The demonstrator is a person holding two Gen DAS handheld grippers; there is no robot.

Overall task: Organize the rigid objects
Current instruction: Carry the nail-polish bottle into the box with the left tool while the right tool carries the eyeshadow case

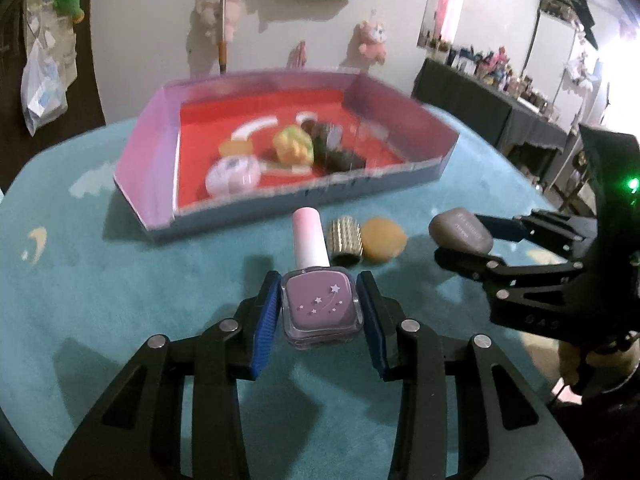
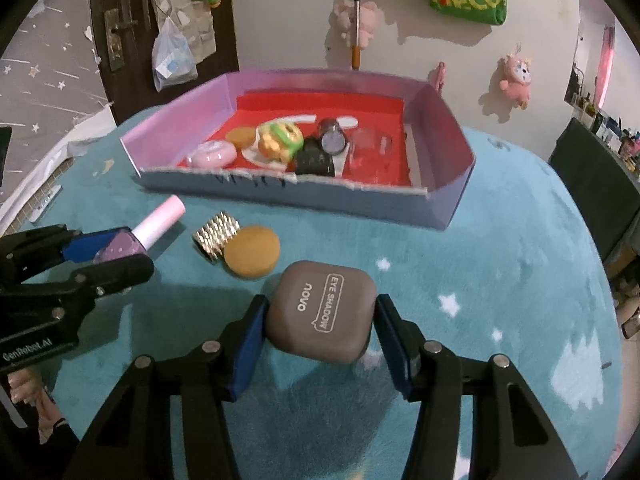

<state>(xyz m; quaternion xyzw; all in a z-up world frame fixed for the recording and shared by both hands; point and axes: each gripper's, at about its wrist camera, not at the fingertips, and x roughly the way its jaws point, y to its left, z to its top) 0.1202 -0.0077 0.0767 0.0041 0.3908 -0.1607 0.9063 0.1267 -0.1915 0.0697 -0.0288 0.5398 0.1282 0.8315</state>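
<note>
Left gripper (image 1: 321, 312) fingers pinching polish bottle (image 1: 320, 308), its long axis and cap toward the tray (image 1: 148, 160), right gripper (image 2: 320, 336) fingers pinching eyeshadow case (image 2: 322, 312)

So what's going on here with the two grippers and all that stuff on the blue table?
A person is sorting small cosmetics into a pink-walled box. The left gripper is shut on a purple nail polish bottle, and the right gripper is shut on a grey eye shadow case. A gold studded cylinder and a tan makeup sponge lie on the teal tablecloth; several items are already in the box.
</note>
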